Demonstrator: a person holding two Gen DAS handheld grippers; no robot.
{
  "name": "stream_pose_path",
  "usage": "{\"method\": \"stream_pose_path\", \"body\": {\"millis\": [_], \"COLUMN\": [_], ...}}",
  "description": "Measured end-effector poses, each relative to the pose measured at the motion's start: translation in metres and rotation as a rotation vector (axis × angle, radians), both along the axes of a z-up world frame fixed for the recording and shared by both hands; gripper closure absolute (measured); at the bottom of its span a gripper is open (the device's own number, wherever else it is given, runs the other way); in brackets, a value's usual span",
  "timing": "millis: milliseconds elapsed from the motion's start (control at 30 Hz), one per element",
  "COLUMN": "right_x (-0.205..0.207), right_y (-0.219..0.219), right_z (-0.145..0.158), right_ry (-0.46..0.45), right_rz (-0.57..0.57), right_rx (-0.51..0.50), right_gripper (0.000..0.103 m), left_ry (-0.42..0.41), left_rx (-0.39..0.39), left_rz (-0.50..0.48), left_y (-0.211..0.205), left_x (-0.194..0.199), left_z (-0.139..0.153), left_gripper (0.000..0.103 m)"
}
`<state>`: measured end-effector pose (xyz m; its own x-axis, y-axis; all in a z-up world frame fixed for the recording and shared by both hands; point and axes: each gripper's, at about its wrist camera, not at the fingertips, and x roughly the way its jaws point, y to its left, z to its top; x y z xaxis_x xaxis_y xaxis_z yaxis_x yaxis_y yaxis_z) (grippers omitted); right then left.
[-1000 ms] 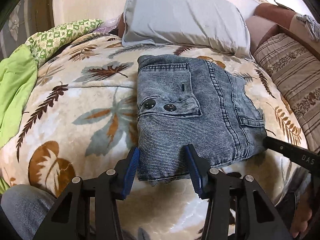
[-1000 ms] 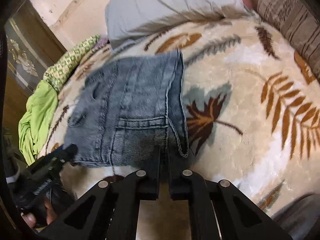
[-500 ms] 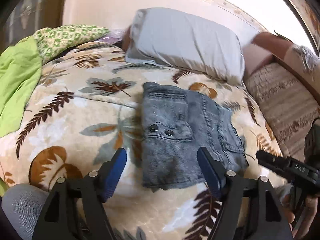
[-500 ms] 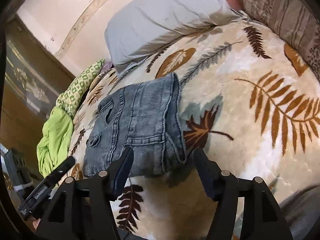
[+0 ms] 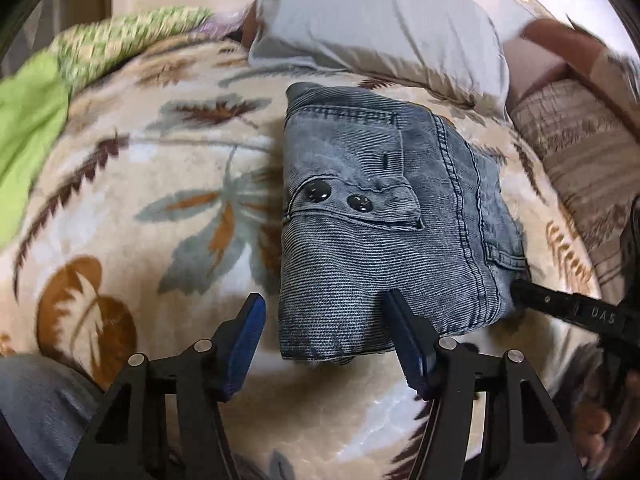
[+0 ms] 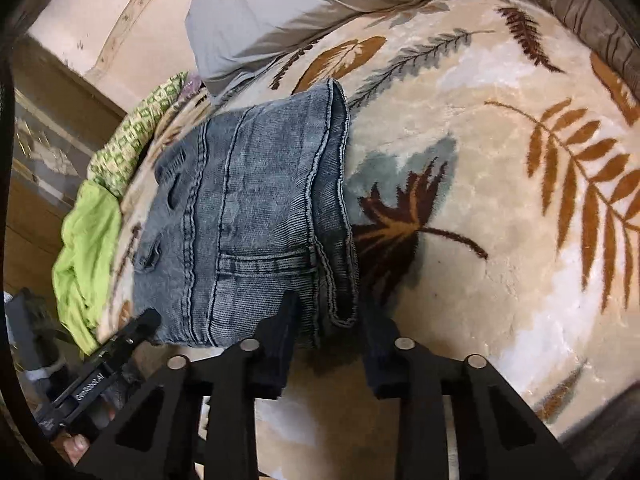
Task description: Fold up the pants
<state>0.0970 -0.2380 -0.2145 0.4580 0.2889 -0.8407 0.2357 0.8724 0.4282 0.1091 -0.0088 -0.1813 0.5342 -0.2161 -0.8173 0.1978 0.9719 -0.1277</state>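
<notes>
Pants [image 5: 384, 232]: grey-blue corduroy denim, folded into a compact block, lay flat on leaf-print blanket [image 5: 160, 208] at centre of bed. Bore flap pocket with two dark snaps [image 5: 338, 197] on upper face; double-stitched seams ran near to far. Seen again in right wrist view [image 6: 248, 232], stacked hem edges along right side, lifted slightly.

Left gripper [image 5: 324, 334]: spread wide, blue-padded fingers [image 5: 246, 332] set either side of near left corner of pants; held nothing. Right pad overlapped near edge of fabric in view; contact could not be told. Also seen at lower left of right wrist view [image 6: 136, 332], tip close to near left corner of pants.

Right gripper [image 6: 332, 328]: parted, dark fingers straddled near right corner of pants, not closed on cloth. Left finger lay over fabric edge; contact could not be told. Tip also seen at right of left wrist view [image 5: 524, 292], just beside near right corner.

Pillow [image 5: 380, 24]: grey, beyond far edge of pants.

Green cloth [image 5: 28, 128]: bunched at far left, beside green-and-white patterned cloth [image 5: 124, 36].

Striped cushion [image 5: 580, 160]: brown and beige, at far right.
</notes>
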Motion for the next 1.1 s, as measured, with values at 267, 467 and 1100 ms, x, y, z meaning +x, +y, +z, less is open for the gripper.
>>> {"method": "stream_pose_path", "body": {"millis": [267, 467, 1100], "right_x": [0.002, 0.039, 0.129], "right_y": [-0.003, -0.028, -0.058], "right_z": [0.028, 0.051, -0.001], "right_ry": [-0.043, -0.094, -0.077], "right_rz": [0.02, 0.027, 0.055], "right_rx": [0.021, 0.096, 0.283], "right_gripper": [0.042, 0.025, 0.09], "left_ry": [0.066, 0.121, 0.204], "left_rx": [-0.234, -0.364, -0.599], "left_rz": [-0.008, 0.063, -0.054], "left_y": [0.029, 0.059, 0.038], "left_x": [0.009, 0.074, 0.195], "left_z": [0.035, 0.044, -0.01], "left_gripper": [0.039, 0.027, 0.079]}}
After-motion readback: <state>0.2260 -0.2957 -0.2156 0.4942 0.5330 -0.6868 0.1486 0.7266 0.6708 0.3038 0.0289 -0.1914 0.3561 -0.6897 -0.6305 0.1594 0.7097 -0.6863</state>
